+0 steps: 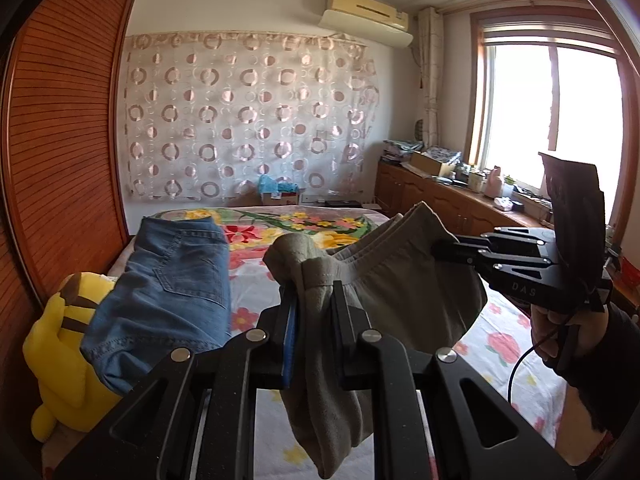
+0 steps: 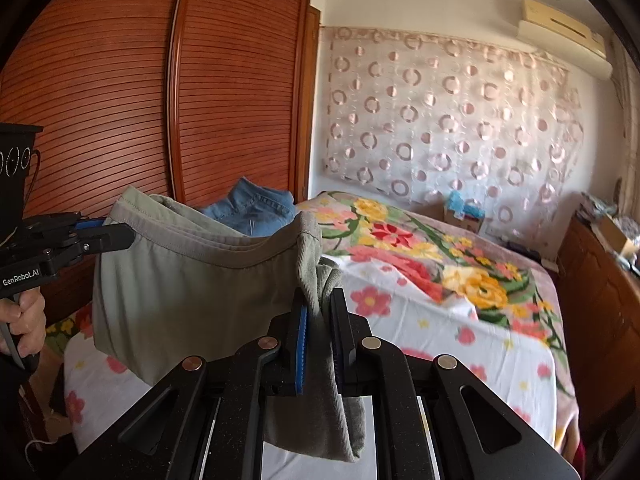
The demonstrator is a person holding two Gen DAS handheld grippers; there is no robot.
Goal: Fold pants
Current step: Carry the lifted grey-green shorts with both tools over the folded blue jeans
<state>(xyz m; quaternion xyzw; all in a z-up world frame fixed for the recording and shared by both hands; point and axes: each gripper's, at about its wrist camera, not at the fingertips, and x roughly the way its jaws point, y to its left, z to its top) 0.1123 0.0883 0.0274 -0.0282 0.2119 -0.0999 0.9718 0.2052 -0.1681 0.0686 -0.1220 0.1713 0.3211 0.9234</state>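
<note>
- Grey-green pants [image 1: 404,280] held up in the air over the bed [image 1: 256,280], stretched between both grippers, waistband edge sagging in the middle
- Left gripper [image 1: 314,300]: fingers clamped on one bunched end of the pants, fabric hanging down between the blue pads [image 1: 290,344]
- Right gripper [image 2: 320,312]: fingers closed on the other end, cloth draping below
- Left view shows the right gripper w/ a hand [image 1: 560,332] on its grip; right view shows the left gripper w/ a hand [image 2: 24,320]
- Folded jeans [image 1: 172,280] on the bed's far-left side, partly over a yellow plush toy [image 1: 64,360]
- Floral sheet on bed; wooden wardrobe [image 2: 120,80] beside it
</note>
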